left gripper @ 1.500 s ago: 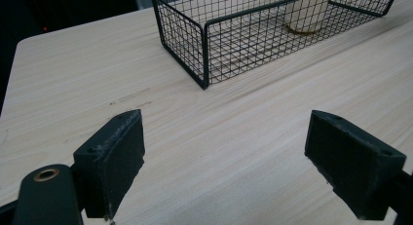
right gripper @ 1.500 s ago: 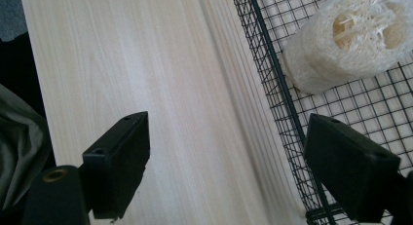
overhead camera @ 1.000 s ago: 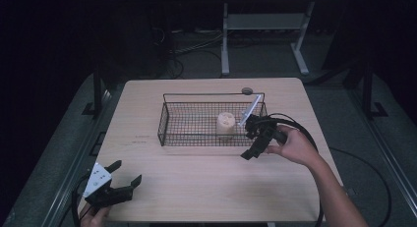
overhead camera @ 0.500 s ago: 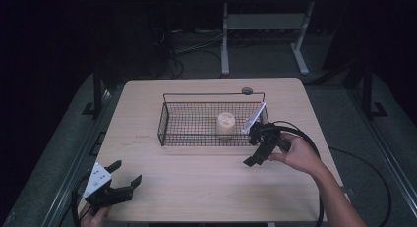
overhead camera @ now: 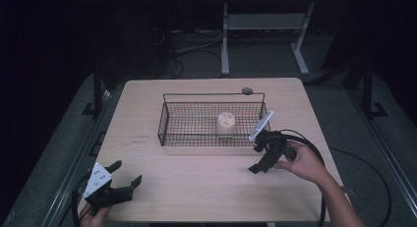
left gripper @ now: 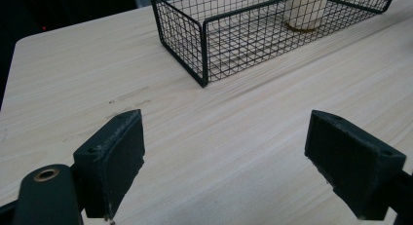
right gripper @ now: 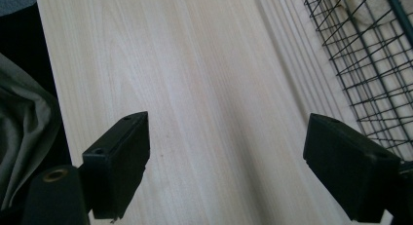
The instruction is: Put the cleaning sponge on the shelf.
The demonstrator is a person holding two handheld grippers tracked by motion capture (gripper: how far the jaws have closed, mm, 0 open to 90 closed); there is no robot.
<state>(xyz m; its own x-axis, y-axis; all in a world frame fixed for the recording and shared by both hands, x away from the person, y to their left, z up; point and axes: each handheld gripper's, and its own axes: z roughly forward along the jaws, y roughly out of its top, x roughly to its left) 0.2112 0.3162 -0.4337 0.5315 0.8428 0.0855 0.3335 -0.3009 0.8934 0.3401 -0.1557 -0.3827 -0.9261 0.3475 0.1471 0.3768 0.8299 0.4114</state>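
Here my right gripper, fingers wide and empty, hangs over bare tabletop right of centre, beside the wire basket; my left gripper, likewise gaping empty, sits at the lower-left edge.

Rt claw open, bare table, basket

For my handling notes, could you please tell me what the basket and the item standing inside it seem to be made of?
Basket: thin black wire mesh, probably coated metal, judging by its open grid and matte look. Cream cylinder: pale, dull surface with holes on top; possibly foam or wood, hard to tell.
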